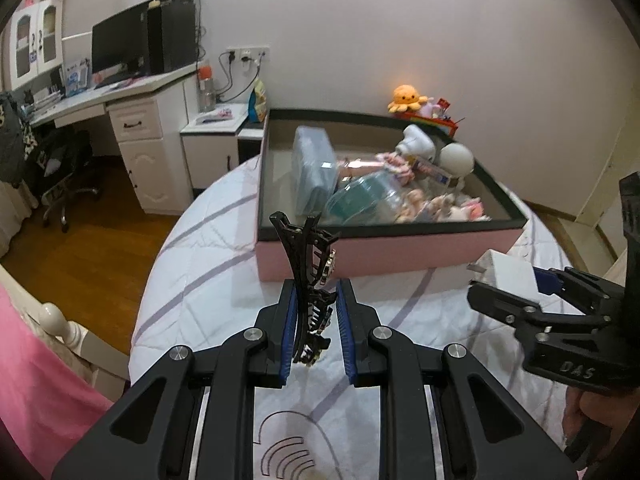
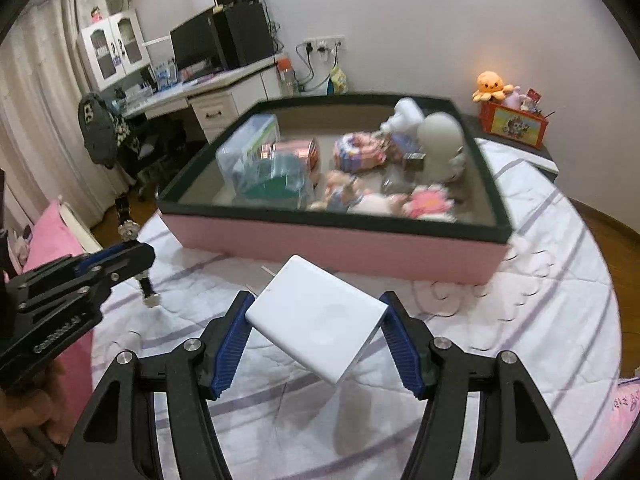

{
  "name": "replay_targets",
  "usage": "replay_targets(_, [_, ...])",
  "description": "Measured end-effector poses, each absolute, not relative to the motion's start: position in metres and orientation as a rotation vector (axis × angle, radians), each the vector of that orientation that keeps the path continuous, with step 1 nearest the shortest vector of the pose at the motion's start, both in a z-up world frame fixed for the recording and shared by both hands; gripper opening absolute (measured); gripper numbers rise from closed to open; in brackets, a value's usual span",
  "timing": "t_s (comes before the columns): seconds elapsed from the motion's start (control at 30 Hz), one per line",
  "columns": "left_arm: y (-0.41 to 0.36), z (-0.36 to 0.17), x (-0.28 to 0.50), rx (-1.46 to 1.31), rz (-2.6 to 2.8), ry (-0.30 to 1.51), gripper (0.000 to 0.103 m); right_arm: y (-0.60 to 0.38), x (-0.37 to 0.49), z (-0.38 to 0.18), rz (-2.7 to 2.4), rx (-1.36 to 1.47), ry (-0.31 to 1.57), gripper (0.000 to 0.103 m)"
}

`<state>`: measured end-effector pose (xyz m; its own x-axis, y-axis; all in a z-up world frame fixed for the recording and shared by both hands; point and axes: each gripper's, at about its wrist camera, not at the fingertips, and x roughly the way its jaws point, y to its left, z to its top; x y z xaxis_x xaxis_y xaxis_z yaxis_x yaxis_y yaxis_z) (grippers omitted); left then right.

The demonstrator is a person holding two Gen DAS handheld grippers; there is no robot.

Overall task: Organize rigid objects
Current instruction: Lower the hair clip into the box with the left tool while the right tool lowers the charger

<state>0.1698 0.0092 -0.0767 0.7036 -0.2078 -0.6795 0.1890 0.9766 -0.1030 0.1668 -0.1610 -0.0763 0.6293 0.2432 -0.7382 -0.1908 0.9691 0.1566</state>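
Observation:
My left gripper (image 1: 316, 300) is shut on a black hair claw clip (image 1: 310, 276), held upright above the bed, just in front of the pink box (image 1: 384, 252). My right gripper (image 2: 316, 320) is shut on a white plug adapter (image 2: 320, 316), a flat white block with metal prongs, held tilted above the bedspread in front of the pink box's near wall (image 2: 336, 248). The right gripper also shows in the left wrist view (image 1: 508, 280), and the left gripper with the clip (image 2: 130, 232) shows at the left of the right wrist view. The box holds several items.
The box has a dark rim (image 2: 332, 216) and holds a clear plastic container (image 2: 264, 176), a white round lamp (image 2: 440, 140) and soft toys. A white quilted bedspread (image 1: 200, 280) lies under it. A desk (image 1: 132, 92) stands at far left. An orange octopus plush (image 2: 490, 86) sits on a side table.

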Motion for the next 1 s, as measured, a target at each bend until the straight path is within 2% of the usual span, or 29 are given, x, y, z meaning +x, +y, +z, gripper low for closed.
replay_targets(0.5, [-0.012,-0.004,0.205,-0.004,-0.263,0.603,0.019,-0.193,0.192,0.0,0.204,0.07,0.685,0.065])
replay_targets(1.0, [-0.04,0.008,0.271,0.013,-0.293,0.571,0.019,-0.194,0.253,0.004,0.211,0.045,0.671,0.065])
